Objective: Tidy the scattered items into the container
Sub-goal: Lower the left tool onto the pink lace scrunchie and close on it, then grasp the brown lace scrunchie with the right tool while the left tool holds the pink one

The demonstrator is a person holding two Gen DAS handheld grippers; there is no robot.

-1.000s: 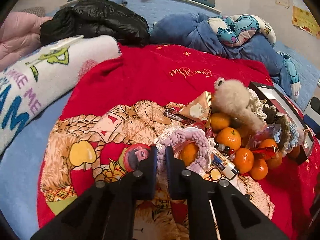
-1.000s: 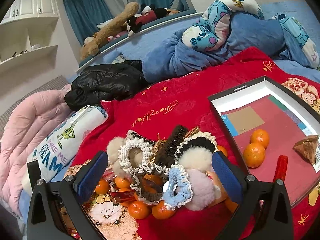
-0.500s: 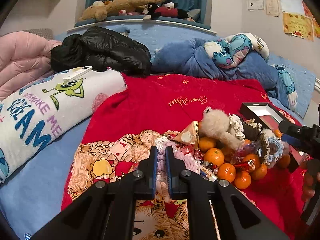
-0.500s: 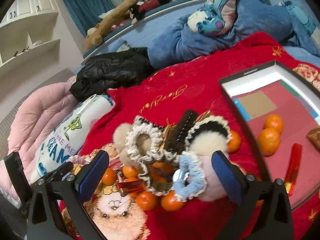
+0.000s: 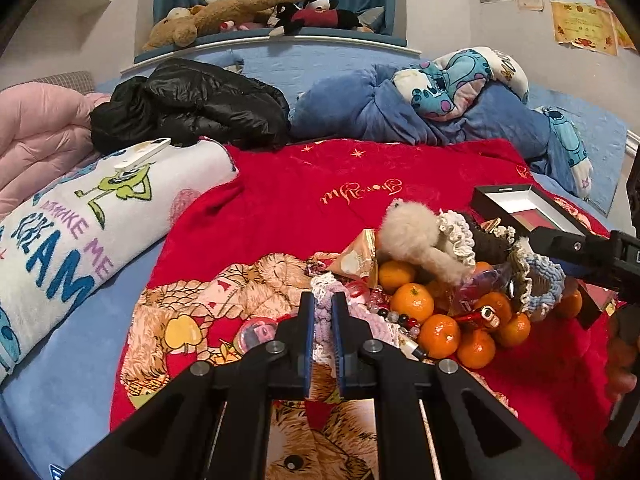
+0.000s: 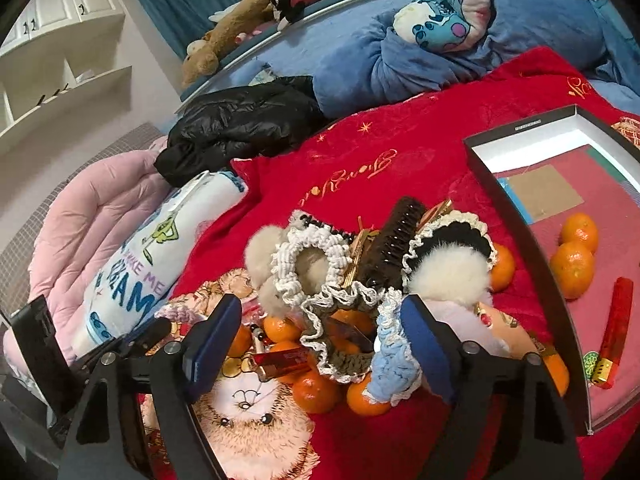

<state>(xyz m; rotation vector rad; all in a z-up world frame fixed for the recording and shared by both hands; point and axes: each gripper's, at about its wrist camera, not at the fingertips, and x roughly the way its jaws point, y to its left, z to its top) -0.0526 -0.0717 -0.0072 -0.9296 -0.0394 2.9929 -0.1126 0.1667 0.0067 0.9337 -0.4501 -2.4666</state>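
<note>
A pile of scrunchies, hair clips and mandarins (image 6: 316, 392) lies on the red blanket. My left gripper (image 5: 320, 314) is shut on a pink crocheted scrunchie (image 5: 362, 320), held just above the pile's left edge. My right gripper (image 6: 320, 340) hangs over the pile with its jaws closing. An olive scrunchie with white trim (image 6: 340, 332) lies between them. A light blue scrunchie (image 6: 390, 364) sits at the right finger. The black-rimmed box (image 6: 520, 126) on the right holds two mandarins (image 6: 572, 268) and a red tube (image 6: 614, 328).
A cream fur pompom (image 6: 448, 276) and a brown claw clip (image 6: 394, 240) top the pile. A white printed pillow (image 5: 72, 232), a black jacket (image 5: 192, 104) and blue bedding (image 5: 400, 112) lie beyond the blanket. A hand (image 5: 622, 364) shows at the right edge of the left wrist view.
My left gripper has risen and drawn back, taking the pink scrunchie off the pile. My right gripper's jaws have narrowed around the scrunchies.
</note>
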